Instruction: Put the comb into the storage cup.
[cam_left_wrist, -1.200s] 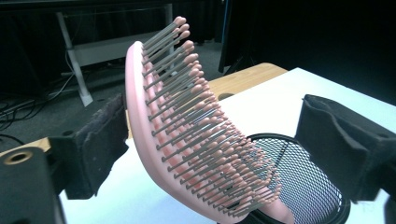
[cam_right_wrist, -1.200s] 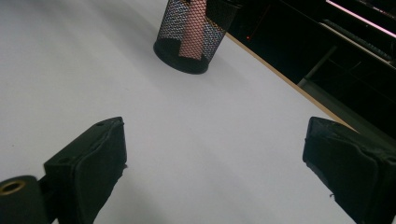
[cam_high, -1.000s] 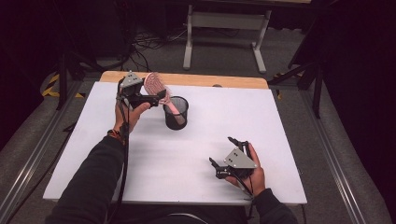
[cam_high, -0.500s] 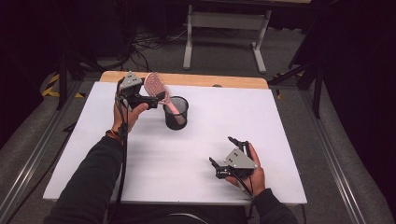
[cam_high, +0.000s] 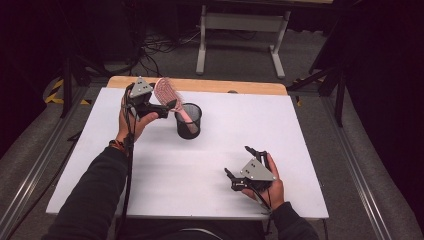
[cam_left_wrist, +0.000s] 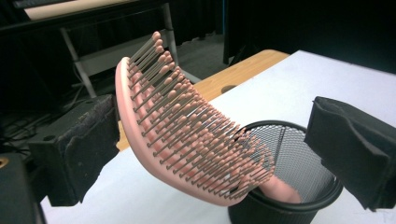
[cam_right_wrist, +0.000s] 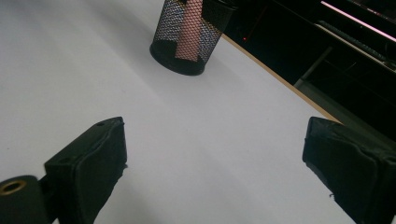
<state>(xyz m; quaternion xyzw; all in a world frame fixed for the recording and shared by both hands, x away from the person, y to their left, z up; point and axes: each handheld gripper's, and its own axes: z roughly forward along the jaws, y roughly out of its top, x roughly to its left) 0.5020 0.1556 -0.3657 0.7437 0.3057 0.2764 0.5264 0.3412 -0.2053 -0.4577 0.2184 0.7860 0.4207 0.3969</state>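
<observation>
- Left gripper (cam_high: 167, 106), held in the person's left hand (cam_high: 131, 120), sits in the upper left of the high view, just left of the cup, with its jaws spread apart.
- From the left gripper view, the two black padded jaws stand wide at the left and right edges of the frame, and the brush head lies between them; I cannot tell whether the left pad touches the back of the brush.
- A pink plastic hairbrush with rows of grey, pink-tipped bristles (cam_left_wrist: 187, 126) stands with its handle down inside a black wire-mesh cylindrical cup (cam_left_wrist: 289, 186), its head leaning out over the rim toward the upper left of that frame.
- In the high view the hairbrush (cam_high: 167, 96) tilts up and to the left from the cup (cam_high: 188, 121), which stands upright on the white counter (cam_high: 300, 130) a little left of centre.
- Right gripper (cam_high: 242, 164), held in the person's right hand (cam_high: 265, 185), rests low on the counter in the lower right of the high view, well apart from the cup.
- Its jaws are open and hold nothing; in the right gripper view they frame bare white counter, with the mesh cup (cam_right_wrist: 189, 32) and the pink handle inside it at the top centre.
- A strip of light wooden tabletop (cam_high: 200, 84) shows beyond the counter's far edge.
</observation>
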